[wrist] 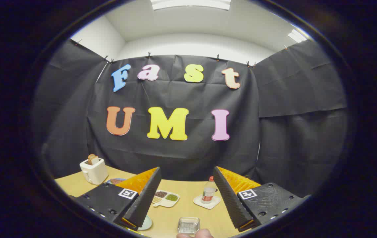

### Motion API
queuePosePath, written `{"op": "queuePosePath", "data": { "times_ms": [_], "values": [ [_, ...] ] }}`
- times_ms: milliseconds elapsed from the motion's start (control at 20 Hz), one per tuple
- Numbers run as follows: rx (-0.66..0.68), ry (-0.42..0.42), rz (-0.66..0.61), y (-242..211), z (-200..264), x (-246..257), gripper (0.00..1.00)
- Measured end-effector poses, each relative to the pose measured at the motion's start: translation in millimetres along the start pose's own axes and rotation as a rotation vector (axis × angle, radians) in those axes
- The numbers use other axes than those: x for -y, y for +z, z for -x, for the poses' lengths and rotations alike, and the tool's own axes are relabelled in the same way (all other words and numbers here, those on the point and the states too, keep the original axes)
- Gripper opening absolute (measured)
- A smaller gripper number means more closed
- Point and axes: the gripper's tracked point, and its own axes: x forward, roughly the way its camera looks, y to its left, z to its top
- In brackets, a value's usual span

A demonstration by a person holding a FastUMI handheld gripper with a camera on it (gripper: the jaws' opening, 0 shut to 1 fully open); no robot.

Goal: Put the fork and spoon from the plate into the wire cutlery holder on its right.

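The gripper (187, 195) hangs high above the table (188, 211), its 2 fingers spread wide and holding nothing. The wire cutlery holder (188, 225) sits between them at 6 o'clock, seemingly empty. The plate's rim (147, 223) peeks out beside the 7 o'clock finger; fork and spoon can't be made out, so both transfers likely remain.

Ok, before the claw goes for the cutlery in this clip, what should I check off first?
1. Claw open, nothing between its fingers: ok.
2. Square wire cutlery holder in sight, between and just ahead of the fingers: ok.
3. Holder free of clutter: cannot tell, its bottom is hard to read.
4. Pale round plate located: partly, only its rim shows beside the left finger.
5. Fork and spoon visible on the plate: cannot tell, hidden.
6. Path clear of the small bottle with a red cap on its white square coaster: ok, both stand beyond the holder.
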Motion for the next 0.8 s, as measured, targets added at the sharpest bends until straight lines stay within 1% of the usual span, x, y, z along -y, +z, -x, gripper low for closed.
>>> {"op": "queuePosePath", "data": {
  "times_ms": [100, 350, 500, 650, 800],
  "values": [
    [-0.024, 0.001, -0.006, -10.7, 0.6, 7.2, 0.95],
    [-0.077, -0.005, 0.041, -32.6, -1.3, 24.6, 0.95],
    [-0.1, -0.008, 0.041, -37.3, -0.3, 26.8, 0.95],
    [-0.124, 0.01, 0.028, -41.8, -5.0, 16.6, 0.95],
    [-0.178, 0.049, 0.02, -51.3, -12.4, -3.0, 0.95]
  ]
}}
